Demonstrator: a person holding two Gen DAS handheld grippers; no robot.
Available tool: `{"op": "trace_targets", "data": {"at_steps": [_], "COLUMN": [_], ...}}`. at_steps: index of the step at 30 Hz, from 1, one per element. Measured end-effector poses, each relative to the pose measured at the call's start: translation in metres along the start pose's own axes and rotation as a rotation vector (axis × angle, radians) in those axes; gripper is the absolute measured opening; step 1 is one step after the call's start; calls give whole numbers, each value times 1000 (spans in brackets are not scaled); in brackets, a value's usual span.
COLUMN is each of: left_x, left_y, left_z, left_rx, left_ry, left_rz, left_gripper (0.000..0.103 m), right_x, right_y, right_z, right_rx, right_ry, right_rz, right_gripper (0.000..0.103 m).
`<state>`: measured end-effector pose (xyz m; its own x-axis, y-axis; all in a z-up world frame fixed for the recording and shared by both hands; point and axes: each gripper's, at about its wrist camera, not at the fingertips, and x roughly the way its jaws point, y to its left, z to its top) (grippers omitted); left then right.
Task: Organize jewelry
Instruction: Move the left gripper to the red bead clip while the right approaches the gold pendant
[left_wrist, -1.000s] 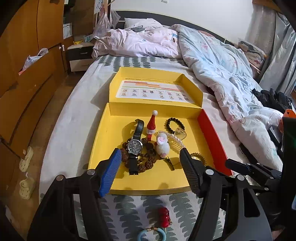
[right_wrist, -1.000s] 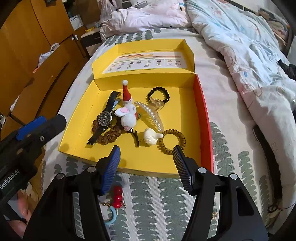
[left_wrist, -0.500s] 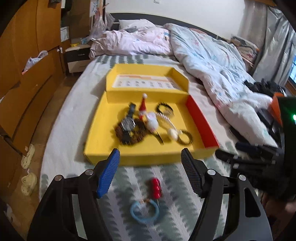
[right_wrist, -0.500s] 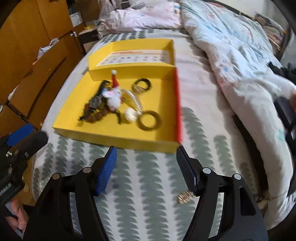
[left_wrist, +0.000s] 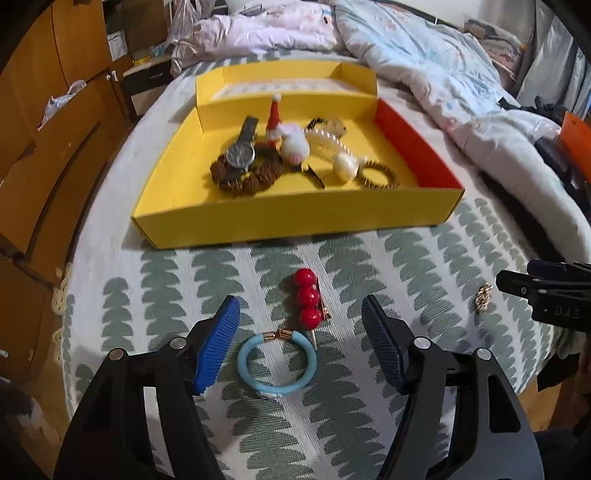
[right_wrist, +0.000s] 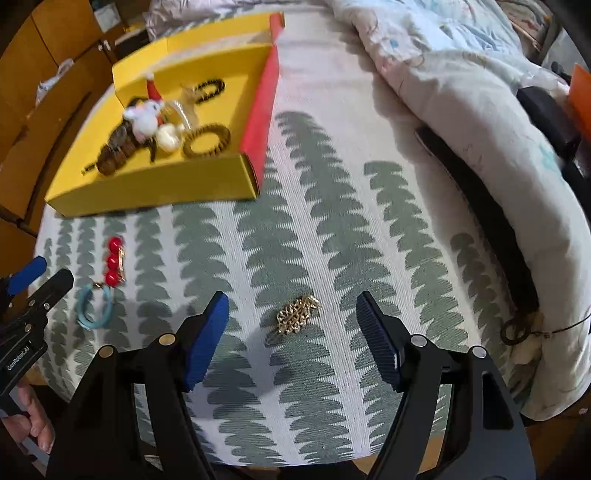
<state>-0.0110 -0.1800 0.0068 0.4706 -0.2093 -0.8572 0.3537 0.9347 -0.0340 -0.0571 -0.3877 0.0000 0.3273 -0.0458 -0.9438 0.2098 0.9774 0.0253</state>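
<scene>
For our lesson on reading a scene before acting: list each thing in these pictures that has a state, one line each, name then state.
yellow box: open, holding jewelry
blue bracelet: outside the box, flat on the bedspread
red bead hair clip: outside the box, on the bedspread
gold brooch: outside the box, on the bedspread
left gripper: open, empty
right gripper: opening, empty, brooch between its fingers untouched

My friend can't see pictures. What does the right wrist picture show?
The right gripper, its jaws opening and holding nothing, hangs over a gold hair clip on a leaf-patterned bedspread. A yellow box of jewelry sits further back.
</scene>
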Motion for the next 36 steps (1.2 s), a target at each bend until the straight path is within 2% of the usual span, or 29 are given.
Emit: {"op": "trace_targets", "data": {"at_steps": [13, 24, 31, 33, 36], "left_x": [40, 62, 70, 73, 76], "left_y": [-3, -4, -1, 1, 4], "left_z": [-11, -9, -8, -7, -7], "left_rx": [-18, -23, -39, -49, -59], "left_ry": [99, 134, 145, 153, 162], "left_rz": [26, 32, 28, 16, 1], "left_gripper": [68, 68, 68, 63, 62], "right_x": [30, 53, 60, 61, 62], "right_y": [19, 9, 8, 12, 18], "right_z": [-10, -9, -6, -7, -9], "right_rx": [-72, -48, -49, -68, -76], "right_ry": [82, 124, 114, 115, 117], "right_rz": [-58, -44, -31, -41, -59], "right_gripper": [73, 73, 71, 69, 69]}}
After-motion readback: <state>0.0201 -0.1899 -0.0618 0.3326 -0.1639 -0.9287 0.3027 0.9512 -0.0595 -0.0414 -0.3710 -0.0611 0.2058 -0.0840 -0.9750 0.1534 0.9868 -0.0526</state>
